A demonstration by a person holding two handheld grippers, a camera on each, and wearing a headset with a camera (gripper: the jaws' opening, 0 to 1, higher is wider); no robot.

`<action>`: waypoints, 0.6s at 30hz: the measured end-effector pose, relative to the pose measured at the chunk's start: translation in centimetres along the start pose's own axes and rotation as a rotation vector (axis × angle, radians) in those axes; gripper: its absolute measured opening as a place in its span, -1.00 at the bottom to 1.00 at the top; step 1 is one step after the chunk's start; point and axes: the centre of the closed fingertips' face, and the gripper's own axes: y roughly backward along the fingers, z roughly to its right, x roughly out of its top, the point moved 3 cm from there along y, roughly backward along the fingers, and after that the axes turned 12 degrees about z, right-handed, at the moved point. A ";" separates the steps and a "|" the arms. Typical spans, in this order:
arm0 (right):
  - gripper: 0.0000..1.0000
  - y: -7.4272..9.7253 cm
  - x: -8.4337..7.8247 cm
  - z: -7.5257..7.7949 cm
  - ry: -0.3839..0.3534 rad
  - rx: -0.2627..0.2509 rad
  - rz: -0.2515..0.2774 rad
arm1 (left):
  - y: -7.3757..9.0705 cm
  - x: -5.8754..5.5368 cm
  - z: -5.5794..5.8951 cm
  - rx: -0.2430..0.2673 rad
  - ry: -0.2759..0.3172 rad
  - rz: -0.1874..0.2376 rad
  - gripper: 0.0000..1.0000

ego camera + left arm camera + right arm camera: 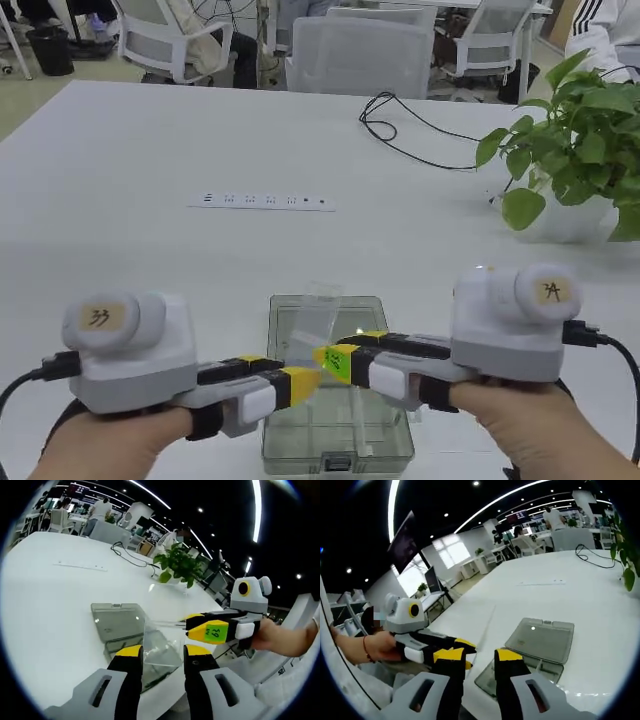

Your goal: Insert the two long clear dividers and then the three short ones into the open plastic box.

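One clear divider stands upright over the open plastic box, at the table's 6 o'clock, apparently for slotting. The left hand-held gripper is spread around it, and the right hand-held gripper touches its edge, grasp unclear.

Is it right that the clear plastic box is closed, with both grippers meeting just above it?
No, the plastic box is open, not closed: the head view shows its lid laid back flat on the table behind it. The left gripper and right gripper do meet just above it.
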 end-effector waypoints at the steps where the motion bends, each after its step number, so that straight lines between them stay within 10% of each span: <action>1: -0.55 0.0 0.0 0.0 -0.004 -0.001 0.002 | 0.0 0.0 0.0 -0.001 -0.002 -0.001 -0.39; 18: -0.87 -0.6 0.0 -0.3 -0.100 -0.065 0.018 | -0.5 -0.3 0.3 -0.014 -0.048 -0.016 -0.48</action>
